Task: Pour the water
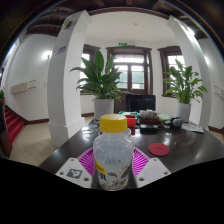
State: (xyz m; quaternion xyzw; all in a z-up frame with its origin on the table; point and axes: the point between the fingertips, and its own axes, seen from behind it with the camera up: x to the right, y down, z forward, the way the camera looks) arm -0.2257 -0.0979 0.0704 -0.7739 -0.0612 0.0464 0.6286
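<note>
A clear plastic bottle [112,158] with a yellow cap [113,124] stands upright between my gripper's [112,166] two fingers. The pink pads [88,161] press against both of its sides, so the gripper is shut on it. A white label wraps the bottle's lower part. Beyond the bottle, on the dark table [75,146], a red cup [131,122] stands just right of the cap. A red lid [159,149] lies flat on the table to the right of the bottle.
Dark clutter [155,120] sits at the table's far side. A white pillar [67,85] rises at the left. Two potted plants [101,78] stand beside a wooden door [131,70] at the back. Red stairs [12,122] run up at the far left.
</note>
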